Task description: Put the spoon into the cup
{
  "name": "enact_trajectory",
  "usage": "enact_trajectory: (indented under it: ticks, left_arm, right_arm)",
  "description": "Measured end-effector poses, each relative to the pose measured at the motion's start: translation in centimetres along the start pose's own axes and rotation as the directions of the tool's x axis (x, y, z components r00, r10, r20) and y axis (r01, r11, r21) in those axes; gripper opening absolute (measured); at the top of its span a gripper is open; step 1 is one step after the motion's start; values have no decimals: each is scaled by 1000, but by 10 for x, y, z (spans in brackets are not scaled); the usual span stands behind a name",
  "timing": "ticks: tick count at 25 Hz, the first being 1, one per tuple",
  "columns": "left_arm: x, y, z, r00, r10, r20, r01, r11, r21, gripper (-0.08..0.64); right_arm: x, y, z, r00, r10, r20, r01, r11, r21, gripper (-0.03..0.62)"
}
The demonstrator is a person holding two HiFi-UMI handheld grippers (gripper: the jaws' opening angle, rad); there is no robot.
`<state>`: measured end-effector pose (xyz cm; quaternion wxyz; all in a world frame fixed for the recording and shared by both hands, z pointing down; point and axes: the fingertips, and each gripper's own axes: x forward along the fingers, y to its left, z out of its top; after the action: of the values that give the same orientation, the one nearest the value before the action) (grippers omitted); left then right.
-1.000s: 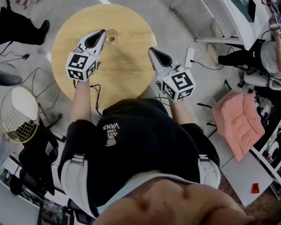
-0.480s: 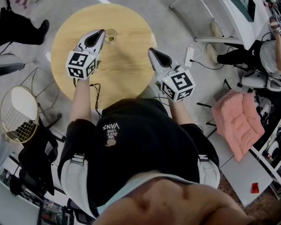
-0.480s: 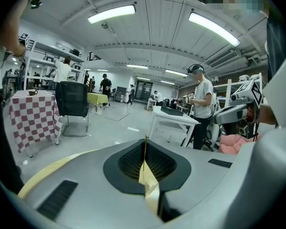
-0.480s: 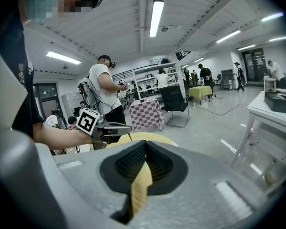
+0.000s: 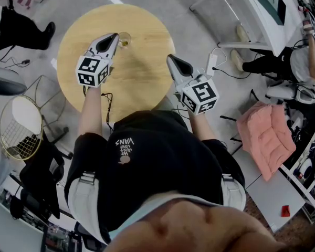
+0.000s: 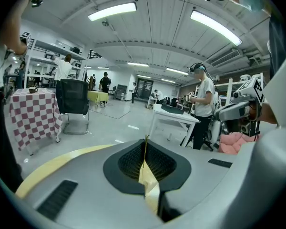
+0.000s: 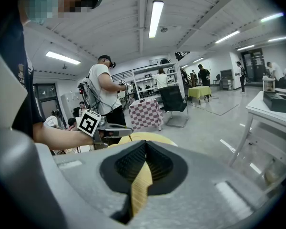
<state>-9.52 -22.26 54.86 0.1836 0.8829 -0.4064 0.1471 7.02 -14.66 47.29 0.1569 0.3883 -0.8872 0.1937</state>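
We look down on a round light-wood table, and the small clear glass cup sits at about one o'clock from its middle. The left gripper hangs with its tip just beside the cup, on the cup's nine o'clock side, jaws clenched together on nothing. Over the table's four o'clock edge, the right gripper is clenched too, nothing between its jaws. A yellowish speck shows inside the cup, and we cannot tell whether that is the spoon.
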Motion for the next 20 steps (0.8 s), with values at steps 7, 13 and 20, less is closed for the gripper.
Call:
enact_trajectory:
  ticks: [7,13,20]
  left_arm:
    - [3,1,-7,1000,0,-19,0,1000,-2,11]
    - [6,2,-9,1000,-3,-27,3,1000,3,11]
    - [11,6,-11,998,36,-45,-34,998,50,11]
  right_arm:
    - [0,0,-4,1000,-2,-6,2,1000,7,-2]
    - [1,-2,-5,1000,-4,-8,4,1000,9,-3]
    - [1,-3,-4,1000,-5,-5,5,1000,9,-2]
